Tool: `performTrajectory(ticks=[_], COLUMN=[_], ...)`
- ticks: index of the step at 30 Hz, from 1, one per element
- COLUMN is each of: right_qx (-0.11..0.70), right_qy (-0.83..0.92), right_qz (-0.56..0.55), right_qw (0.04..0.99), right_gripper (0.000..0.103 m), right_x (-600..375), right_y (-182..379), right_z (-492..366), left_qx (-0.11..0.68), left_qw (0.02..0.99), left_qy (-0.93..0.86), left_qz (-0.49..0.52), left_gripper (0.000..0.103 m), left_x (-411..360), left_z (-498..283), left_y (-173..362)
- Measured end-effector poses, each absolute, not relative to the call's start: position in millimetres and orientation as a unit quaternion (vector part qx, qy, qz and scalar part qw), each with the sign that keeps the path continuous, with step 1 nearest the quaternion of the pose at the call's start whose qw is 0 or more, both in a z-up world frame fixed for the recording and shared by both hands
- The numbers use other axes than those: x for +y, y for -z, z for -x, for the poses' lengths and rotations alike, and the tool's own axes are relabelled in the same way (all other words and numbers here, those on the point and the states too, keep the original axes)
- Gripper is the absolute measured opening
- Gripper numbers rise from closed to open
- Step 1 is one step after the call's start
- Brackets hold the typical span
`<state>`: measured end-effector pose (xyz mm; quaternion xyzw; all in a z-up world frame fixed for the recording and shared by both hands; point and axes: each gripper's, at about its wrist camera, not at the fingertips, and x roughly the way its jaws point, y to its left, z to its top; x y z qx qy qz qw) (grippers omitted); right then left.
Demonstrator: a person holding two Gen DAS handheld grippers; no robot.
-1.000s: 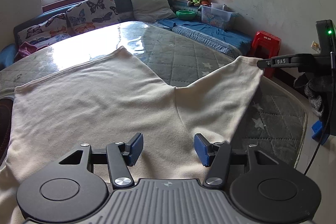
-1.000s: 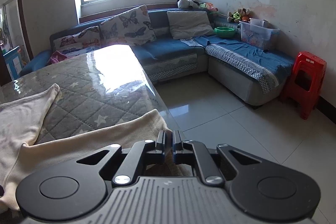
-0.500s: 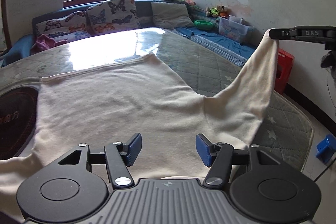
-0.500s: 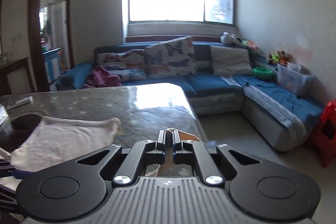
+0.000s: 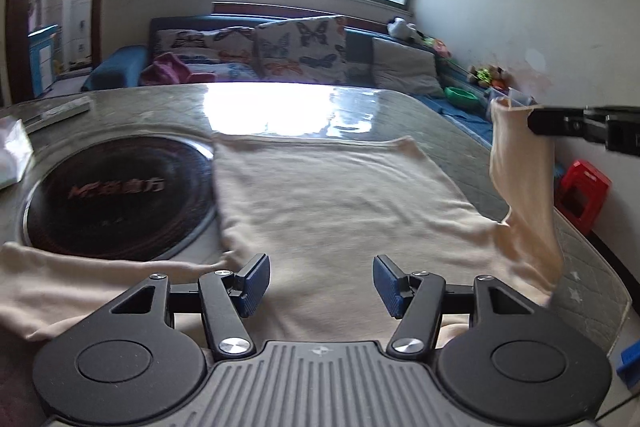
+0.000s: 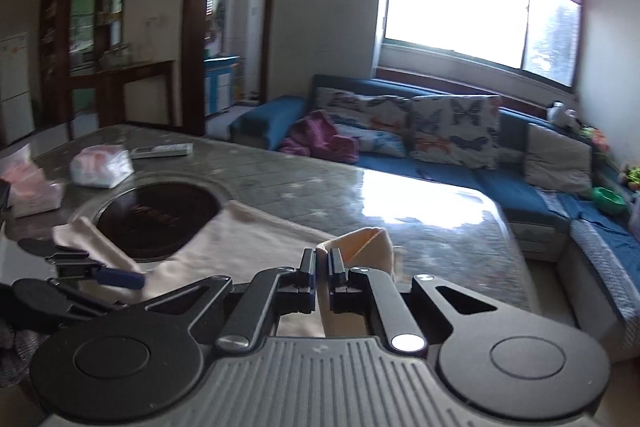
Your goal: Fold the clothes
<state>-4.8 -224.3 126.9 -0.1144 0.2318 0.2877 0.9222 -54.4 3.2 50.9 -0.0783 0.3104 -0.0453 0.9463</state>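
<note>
Cream shirt (image 5: 340,195) lies flat on table (image 5: 400,103). Our right gripper (image 6: 322,267) pinches sleeve (image 5: 520,179), lifted at 2 o'clock. Our left gripper (image 5: 320,283) hovers above shirt, wide apart, holding nothing.

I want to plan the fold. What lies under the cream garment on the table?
Under the cream garment the quilted table cover shows, and the garment's edge overlaps the dark round hotplate. Anything beneath the cloth's middle is hidden.

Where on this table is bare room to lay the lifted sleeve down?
Bare tabletop lies beyond the cream garment, toward the sofa. The left side is crowded: black round inset, tissue packs, remote. Right claw grips the sleeve.
</note>
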Motion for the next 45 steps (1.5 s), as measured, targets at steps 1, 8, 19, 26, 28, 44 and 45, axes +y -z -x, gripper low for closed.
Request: performTrajectory(ticks=[1,8,19,26,28,44,45], right_qx=[0.234,0.262,0.280,0.326,0.340,0.343,0.342], right_qy=[-0.297,-0.372,-0.363,-0.298,-0.281,-0.261,-0.261], right_qz=[0.118,0.141,0.143,0.158,0.161,0.132,0.129], right_qw=[0.918,0.879,0.877,0.883,0.883,0.893,0.893], right_gripper=[0.005,0.005,0.034,0.036,0.036,0.054,0.054], right_x=[-216.5,-158.8,-176.4,-235.1,-251.8,-282.3,-282.7], right_y=[-125.3,-101.2,-91.4,-66.1,-57.9,-32.7,-31.8], right_z=[6.3,26.3,30.5,33.6,35.4,48.7,49.0], left_qx=[0.310,0.317,0.305,0.321,0.329,0.293,0.284], left_qw=[0.946,0.944,0.948,0.942,0.939,0.950,0.952], left_qy=[0.041,0.021,0.055,0.089,0.090,0.102,0.109], left_qz=[0.082,0.093,0.069,0.037,0.033,-0.025,-0.033], left_gripper=[0.061,0.061,0.059,0.050,0.050,0.005,0.005], left_x=[8.2,26.4,11.5,-15.7,-19.2,-46.1,-51.3], left_z=[57.0,68.9,75.4,64.1,60.8,39.7,36.0], left_y=[-49.7,-42.6,-48.0,-36.6,-31.3,-78.8,-89.5])
